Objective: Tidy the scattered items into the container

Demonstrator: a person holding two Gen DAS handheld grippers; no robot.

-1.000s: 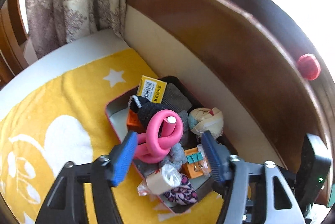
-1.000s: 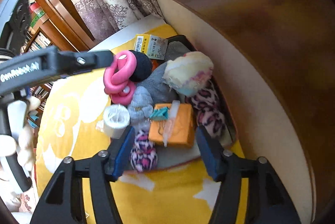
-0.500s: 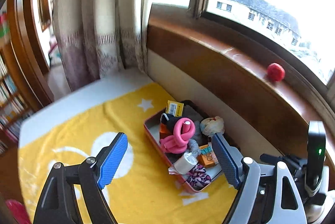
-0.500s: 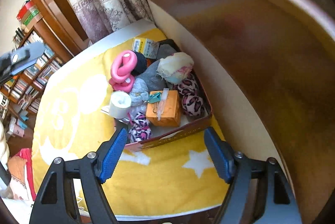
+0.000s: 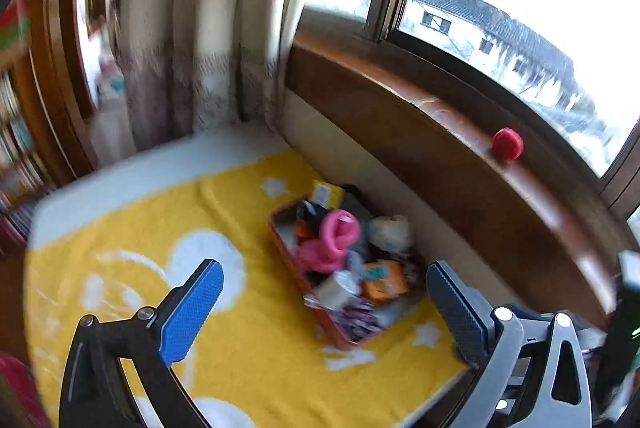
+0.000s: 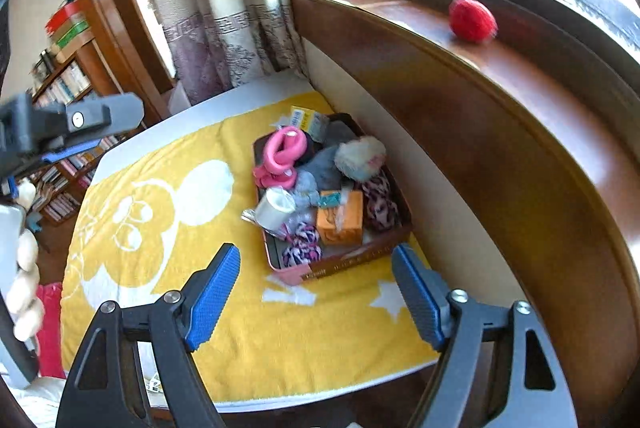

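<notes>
Blue pads on our left claw (image 5: 324, 298) and right claw (image 6: 316, 294) are spread wide, holding nothing, above the full tin (image 6: 344, 264).

Red-rimmed container (image 6: 352, 260) heaped with items (image 6: 320, 184) on yellow blanket (image 6: 160, 220)

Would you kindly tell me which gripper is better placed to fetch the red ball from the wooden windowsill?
Right, probably. The round red ball looms larger and nearer in the right wrist view than in the left. Both the right gripper and left gripper are open and empty.
</notes>
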